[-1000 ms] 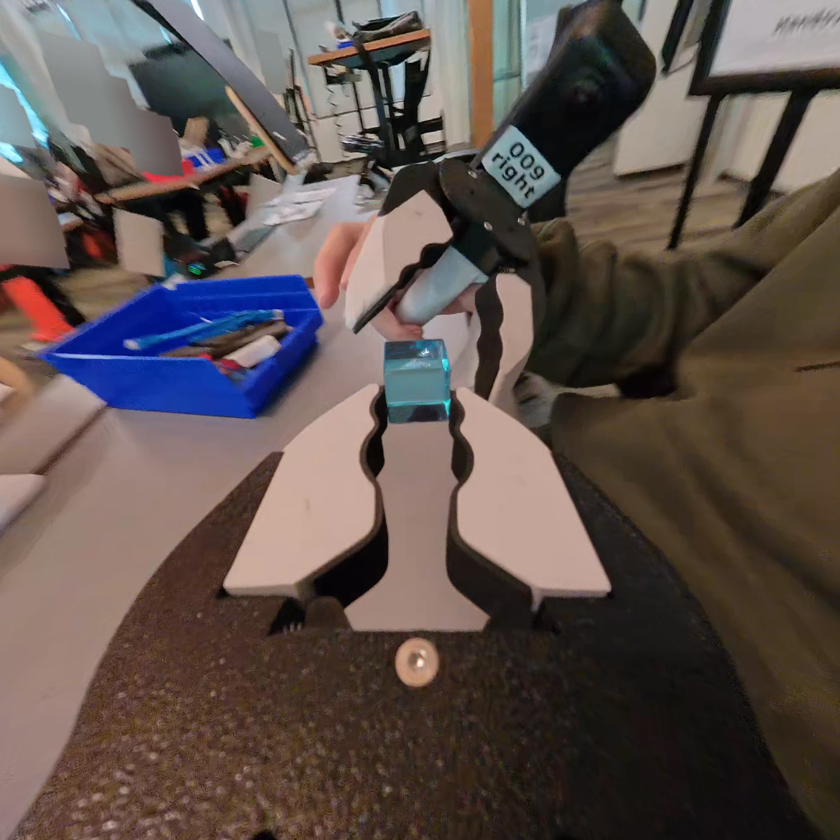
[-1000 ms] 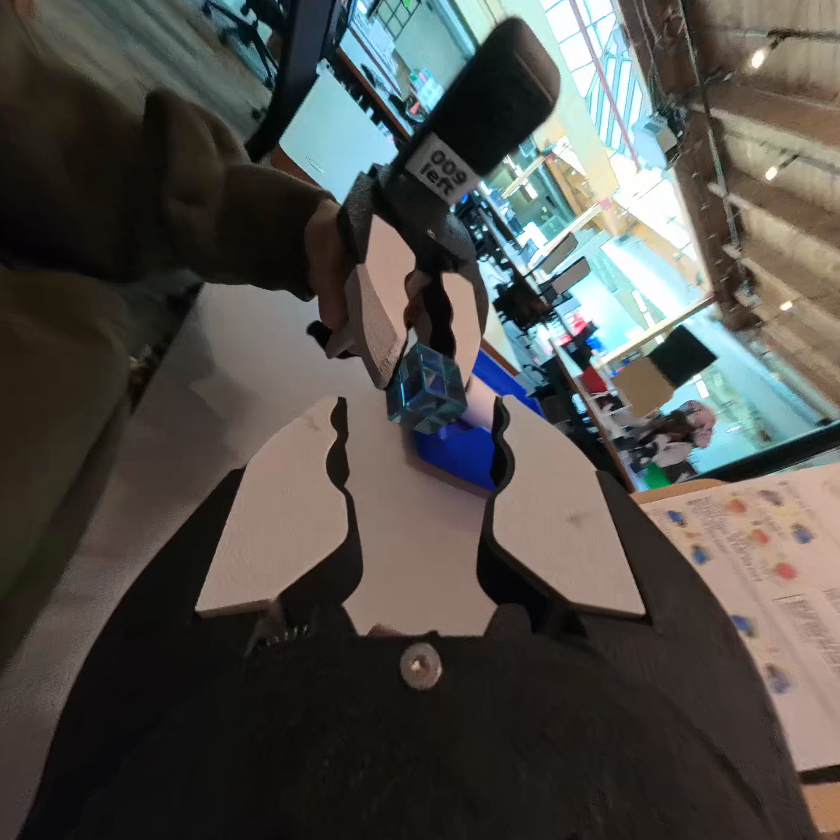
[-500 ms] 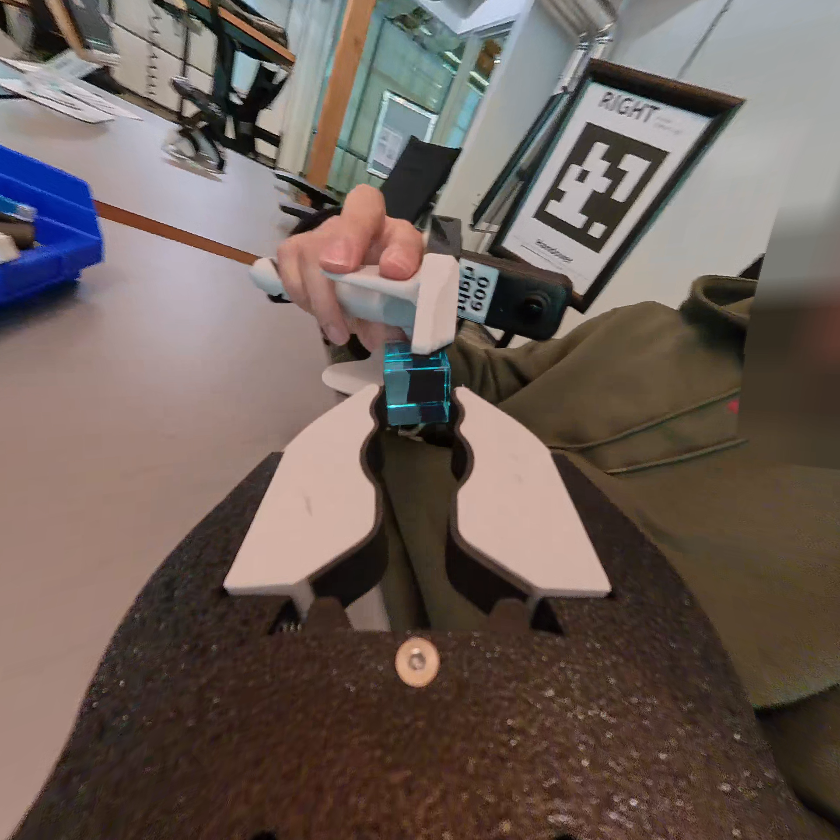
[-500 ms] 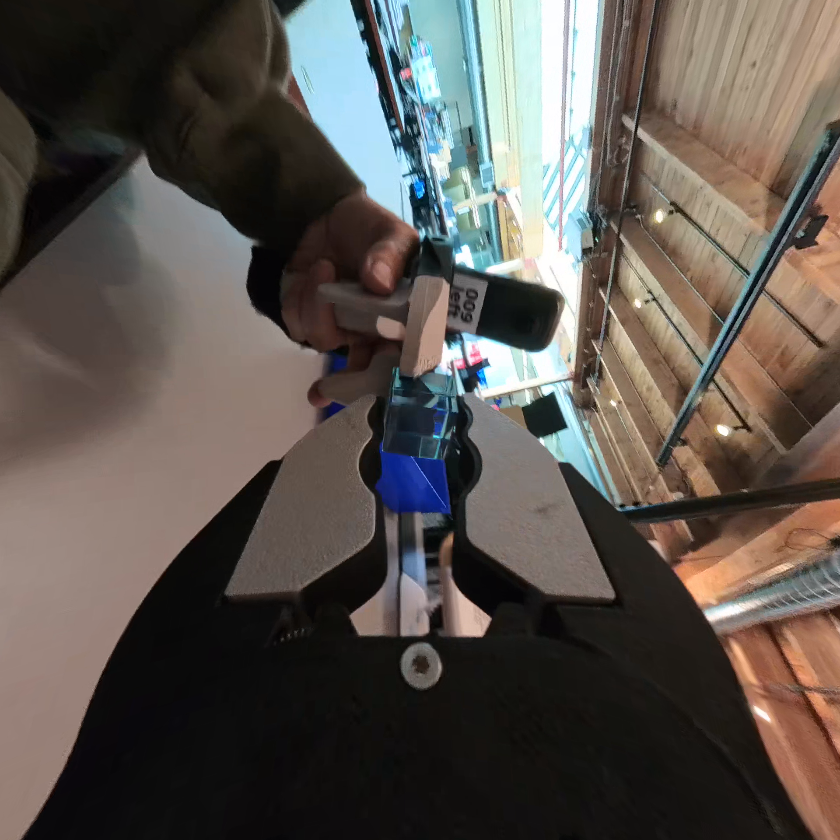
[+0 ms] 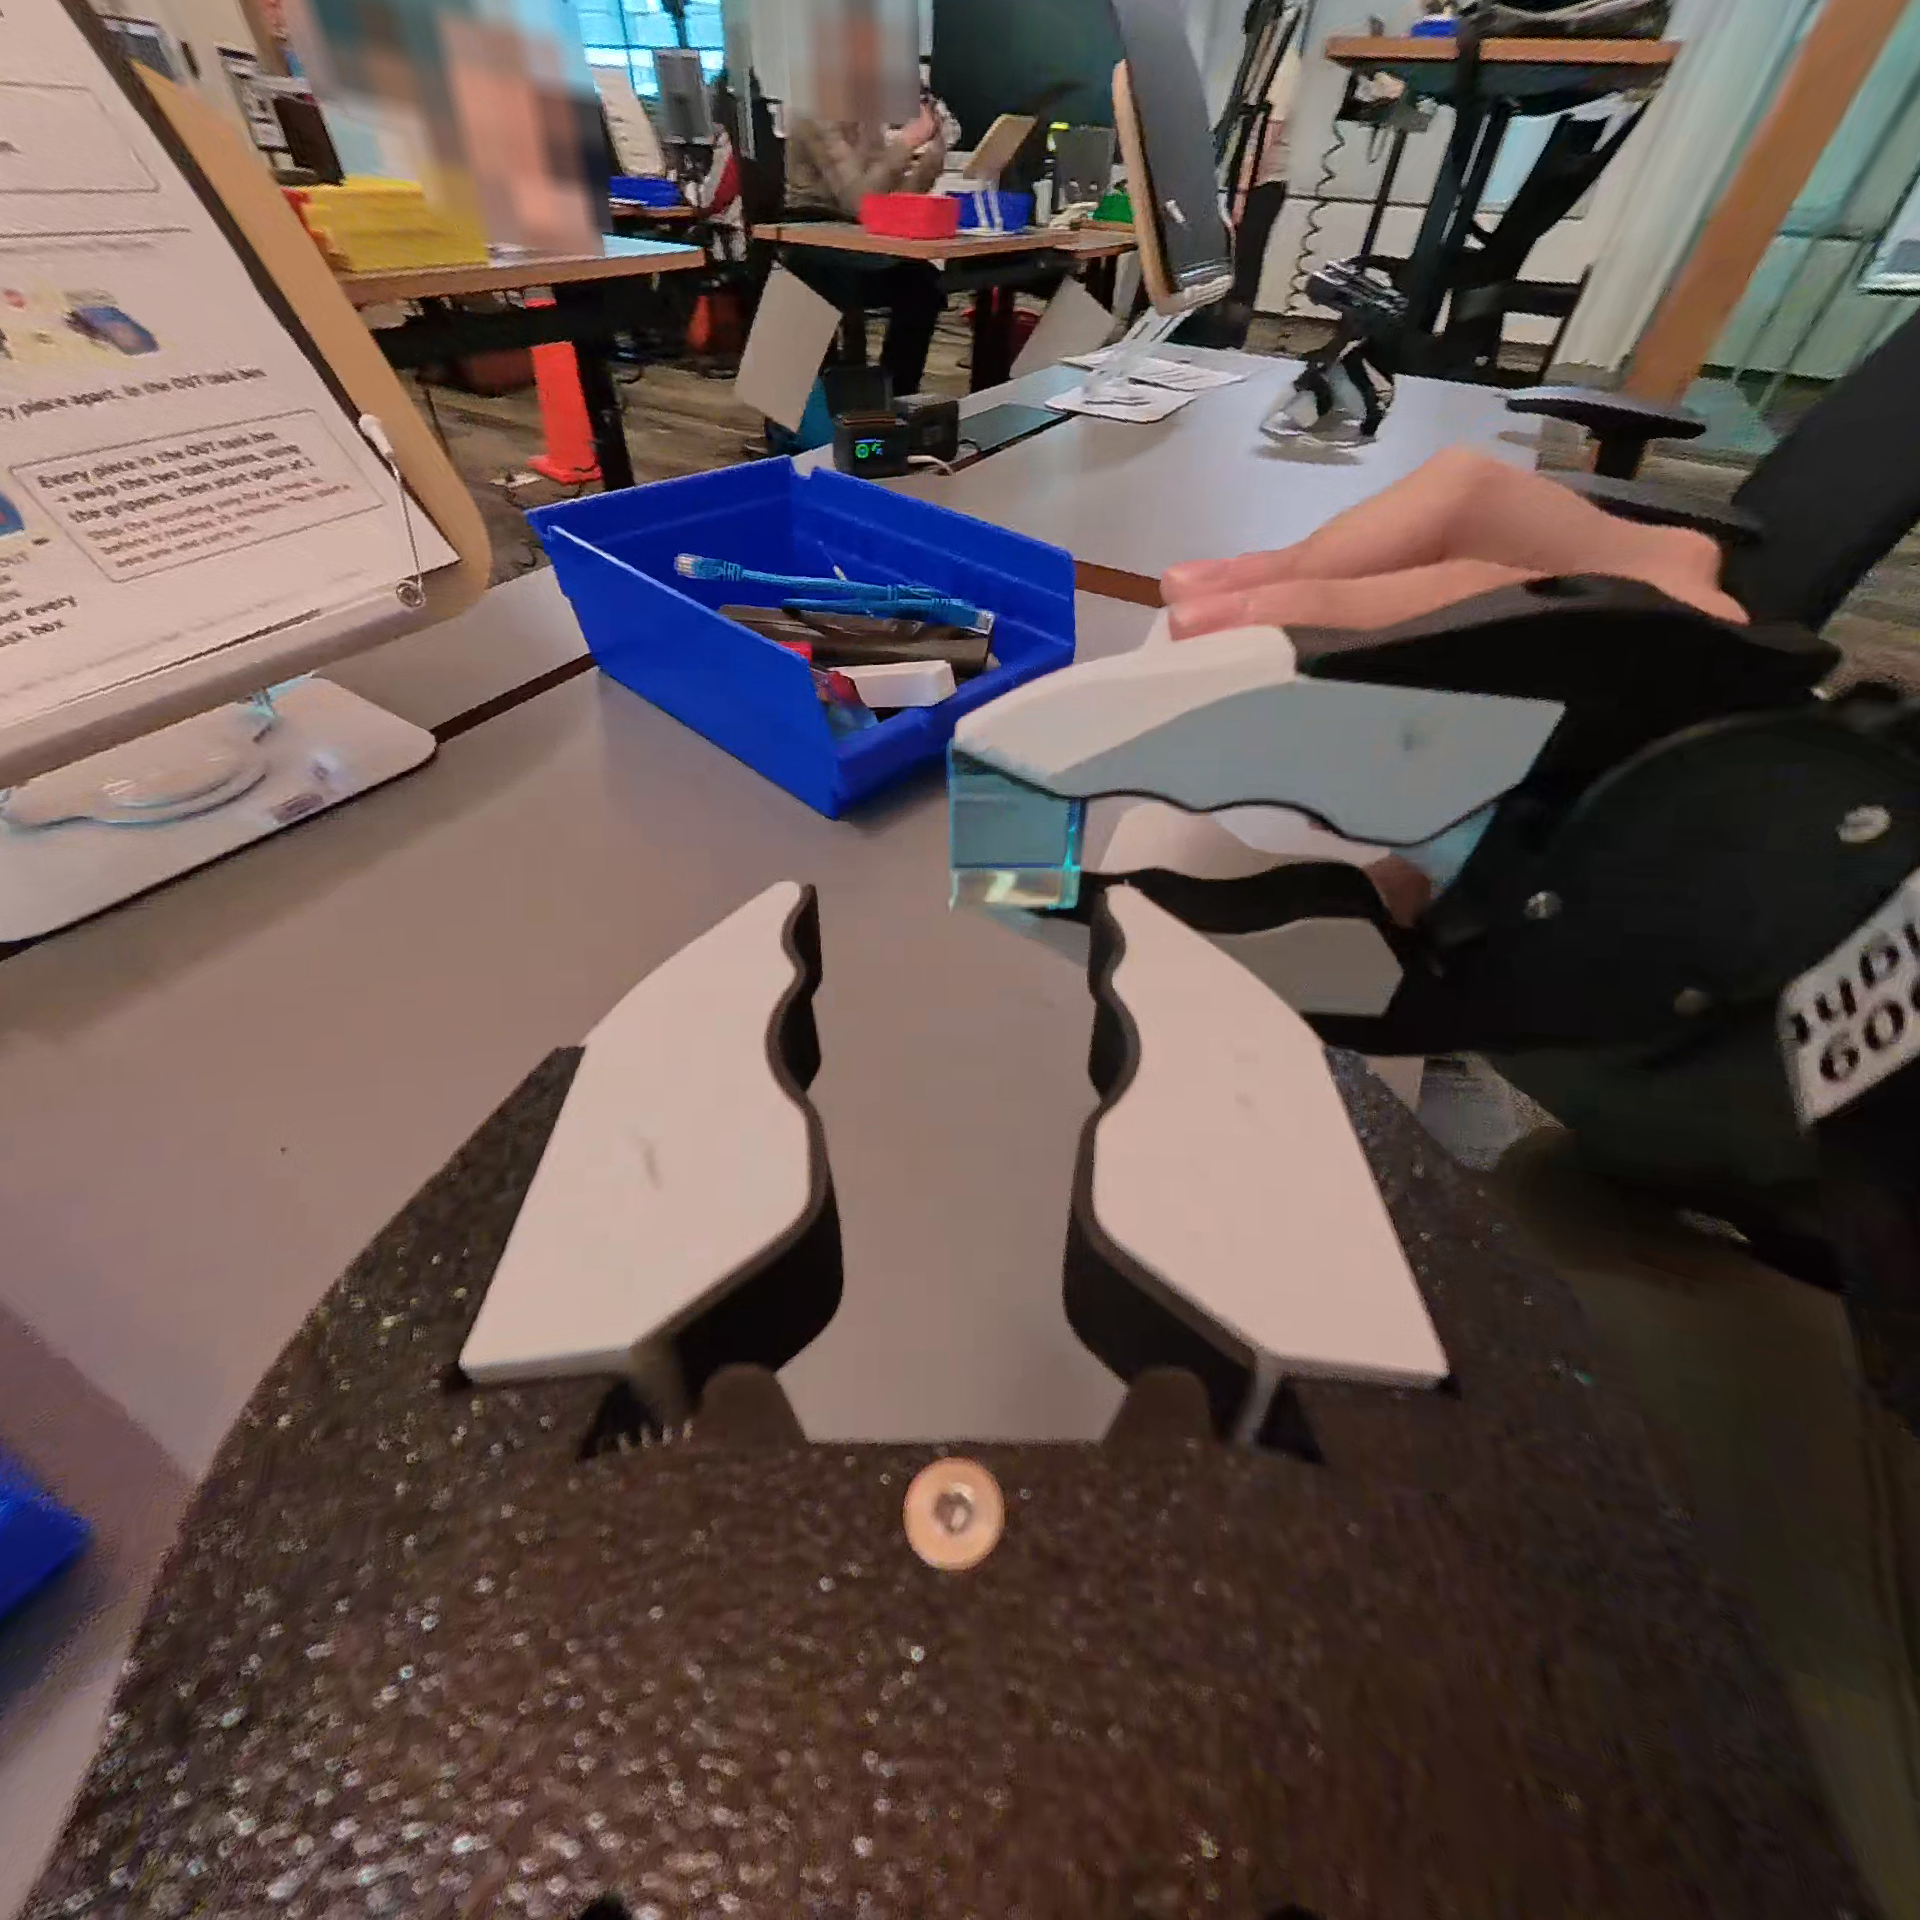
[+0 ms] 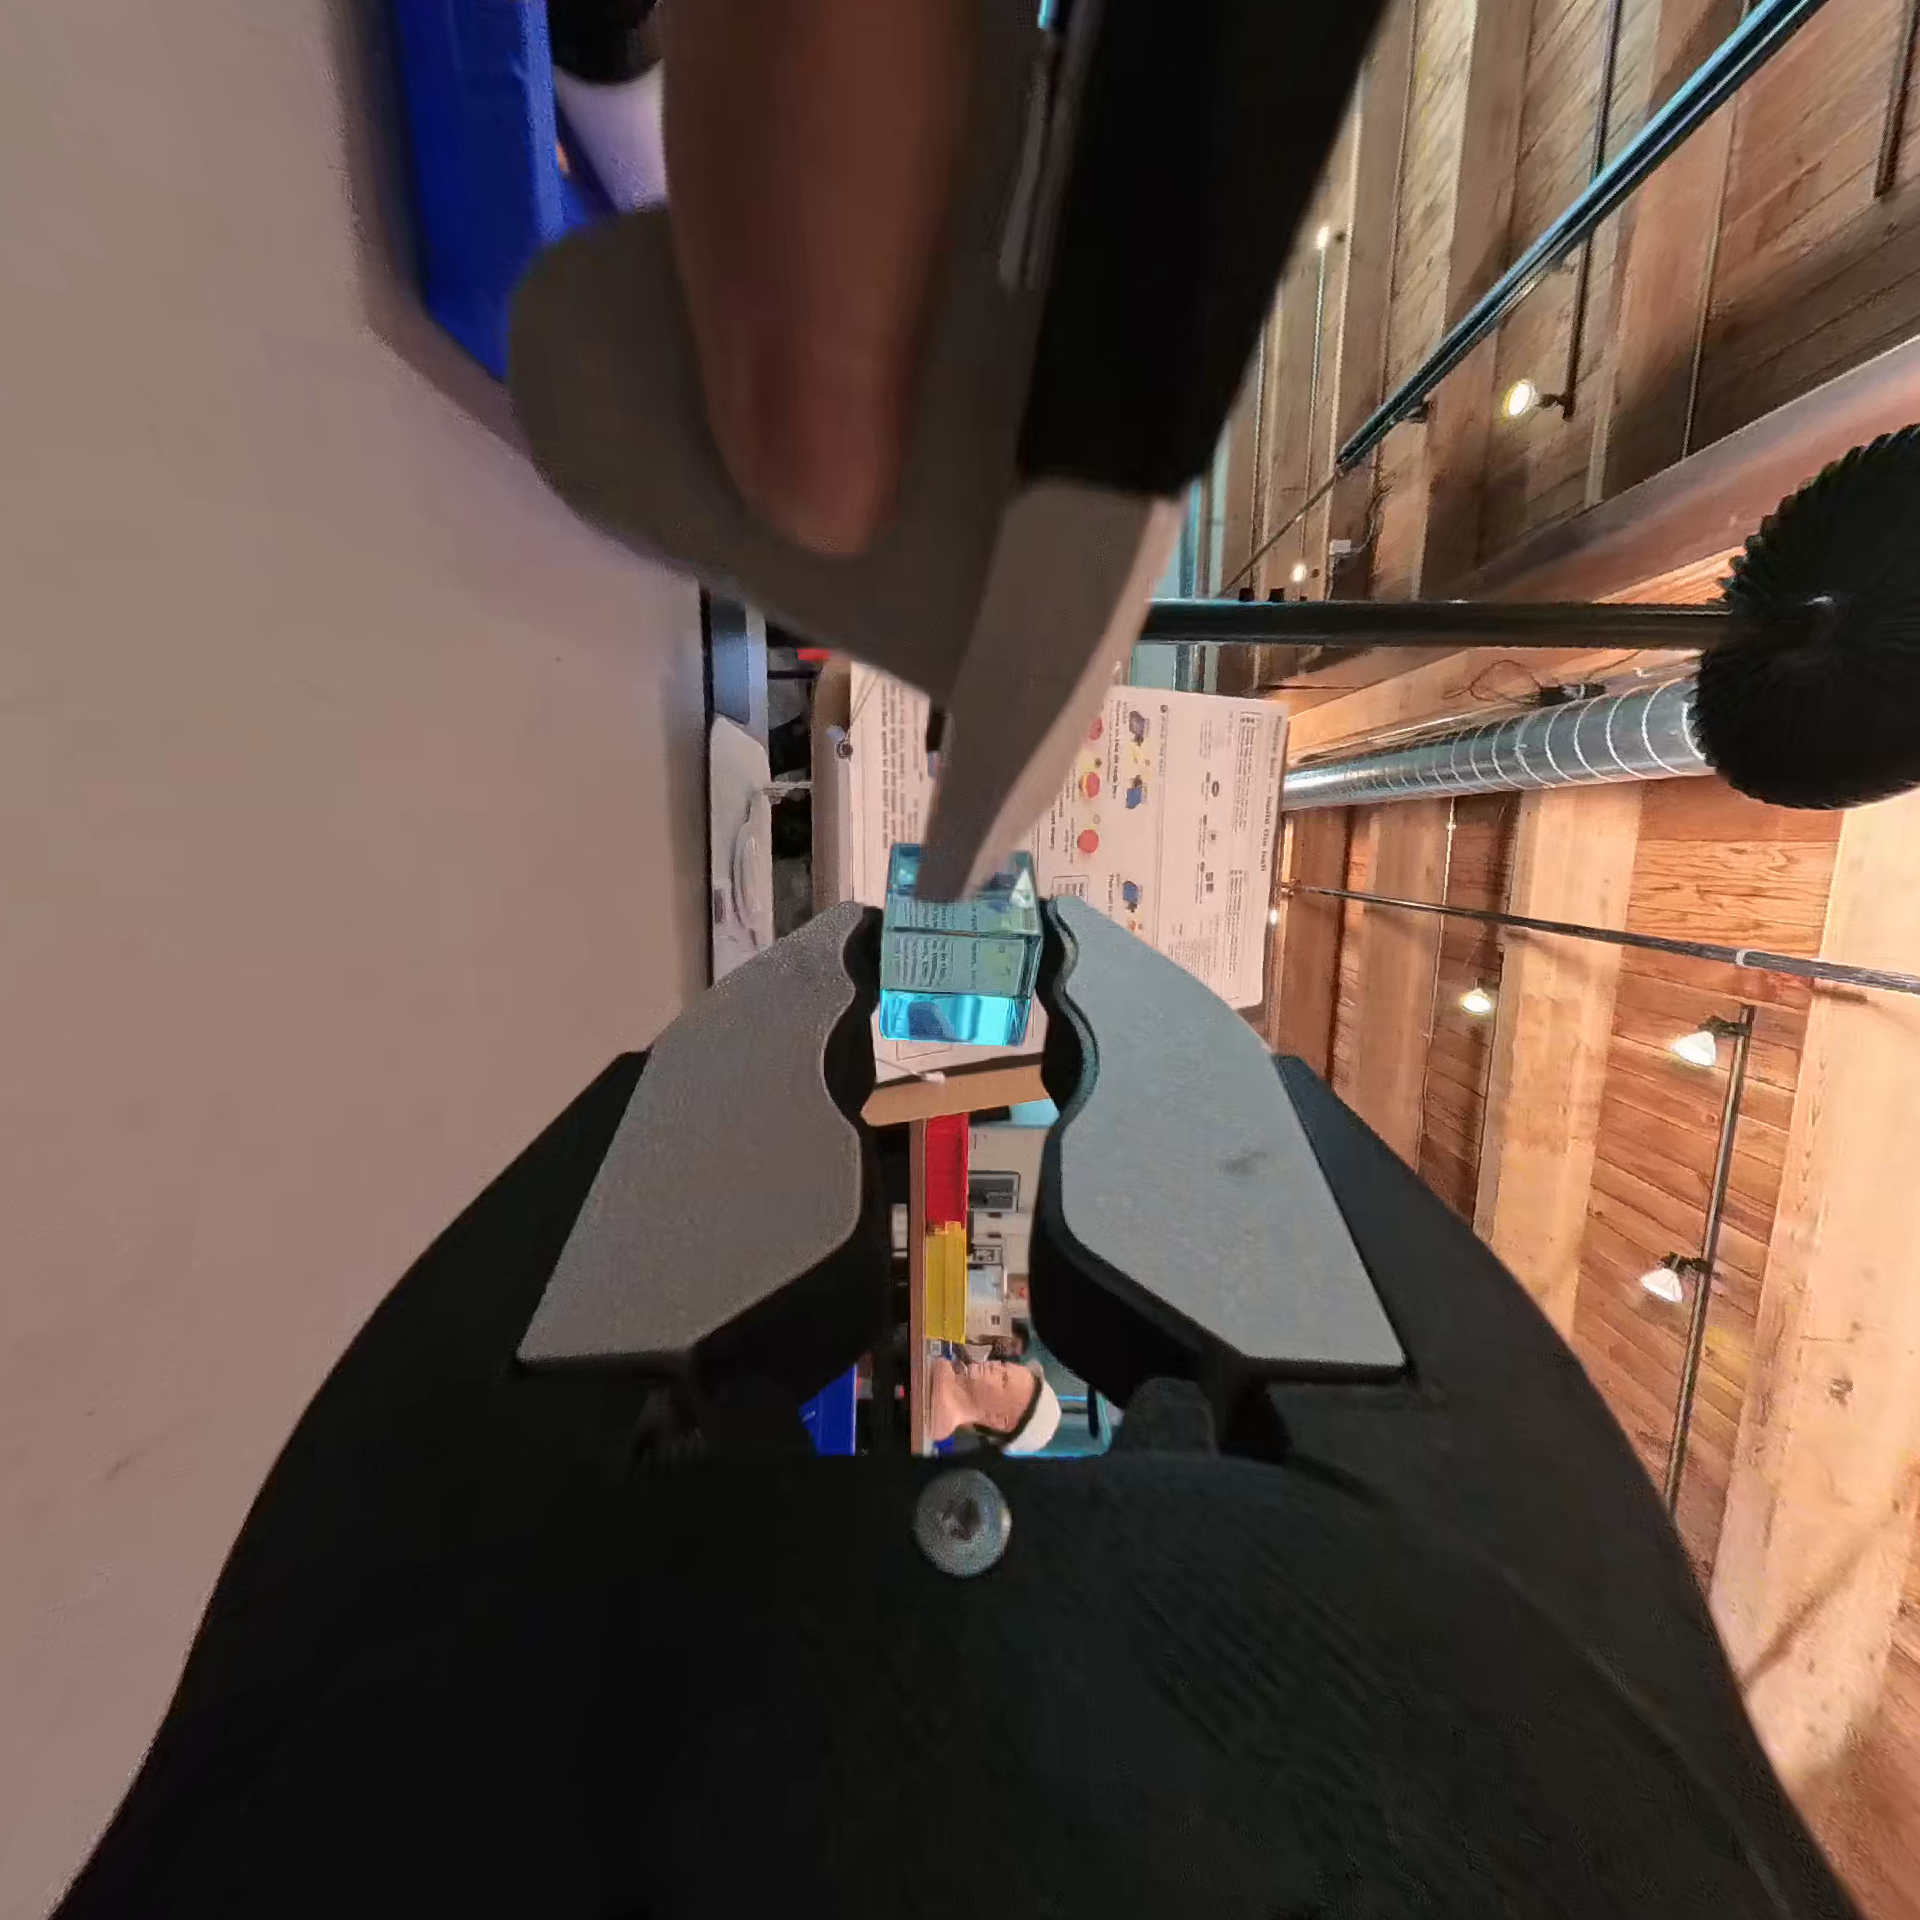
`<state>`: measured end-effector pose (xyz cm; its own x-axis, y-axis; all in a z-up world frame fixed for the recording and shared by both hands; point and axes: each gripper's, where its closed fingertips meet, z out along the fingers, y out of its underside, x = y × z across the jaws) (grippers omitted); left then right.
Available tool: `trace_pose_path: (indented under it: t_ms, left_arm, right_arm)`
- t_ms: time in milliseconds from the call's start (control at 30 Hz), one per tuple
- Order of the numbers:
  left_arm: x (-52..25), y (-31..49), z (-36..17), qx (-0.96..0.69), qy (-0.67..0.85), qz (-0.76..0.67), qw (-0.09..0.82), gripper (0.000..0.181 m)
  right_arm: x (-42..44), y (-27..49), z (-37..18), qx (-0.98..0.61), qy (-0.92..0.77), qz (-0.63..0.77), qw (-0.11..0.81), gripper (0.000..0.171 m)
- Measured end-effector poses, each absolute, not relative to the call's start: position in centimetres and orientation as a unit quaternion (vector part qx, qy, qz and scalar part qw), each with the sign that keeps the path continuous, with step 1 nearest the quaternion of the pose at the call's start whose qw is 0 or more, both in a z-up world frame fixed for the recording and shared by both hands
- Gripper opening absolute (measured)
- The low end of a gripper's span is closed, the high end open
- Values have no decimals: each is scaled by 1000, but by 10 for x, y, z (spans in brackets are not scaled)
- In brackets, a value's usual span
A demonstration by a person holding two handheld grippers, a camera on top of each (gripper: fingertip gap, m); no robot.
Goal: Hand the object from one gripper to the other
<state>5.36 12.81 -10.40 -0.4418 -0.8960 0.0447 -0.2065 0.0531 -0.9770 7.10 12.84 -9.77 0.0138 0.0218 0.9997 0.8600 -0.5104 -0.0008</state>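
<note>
A clear blue cube [image 5: 1013, 847] is held above the grey table [image 5: 312, 987] by my right gripper [image 5: 1029, 810], which reaches in from the right and is shut on it. My left gripper [image 5: 951, 904] is open and empty. Its right fingertip sits just below and behind the cube. In the right wrist view the cube [image 6: 961, 977] is pinched between the tips of my right gripper [image 6: 958, 925]. One finger of the left gripper [image 6: 1039, 675] comes down from above and overlaps the cube's far edge. I cannot tell whether it touches.
A blue bin [image 5: 727, 665] with cables and small parts stands on the table beyond the grippers. A sign board on a stand [image 5: 156, 416] is at the left. The person's hand [image 5: 1403, 551] grips the right gripper. Desks and chairs fill the background. My left and right fingertips are right by each other.
Half a second ago both grippers were shut on the cube. Now my left gripper has opened and let go, and the cube stays in the right gripper. Both views have swung round.
</note>
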Motion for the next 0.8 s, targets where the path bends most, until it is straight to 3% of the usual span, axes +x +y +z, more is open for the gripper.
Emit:
trace_pose_path:
  t_ms: [100,200,267,400,500,600,700,800]
  left_arm:
    - [57,119,-110,-435,652,-539,309,46]
    - [59,114,-111,-428,647,-550,310,27]
    - [60,115,-115,-417,658,-542,314,26]
    - [54,117,-116,-377,662,-592,262,26]
    - [45,130,-101,-333,633,-655,245,26]
    - [29,145,-83,-255,607,-696,285,26]
    - [15,148,-77,-172,621,-676,357,26]
    - [6,139,-83,-81,659,-607,436,26]
  right_arm:
    - [64,131,-100,-621,-362,-605,343,29]
    - [65,132,-105,-624,-367,-612,319,28]
    - [65,133,-110,-631,-370,-604,317,29]
    - [52,136,-112,-676,-353,-487,426,29]
    - [30,128,-85,-690,-292,-323,577,41]
    - [30,121,-72,-728,-159,-101,659,62]
    - [16,123,-89,-749,-46,192,633,83]
    - [2,125,-86,-691,12,395,605,70]
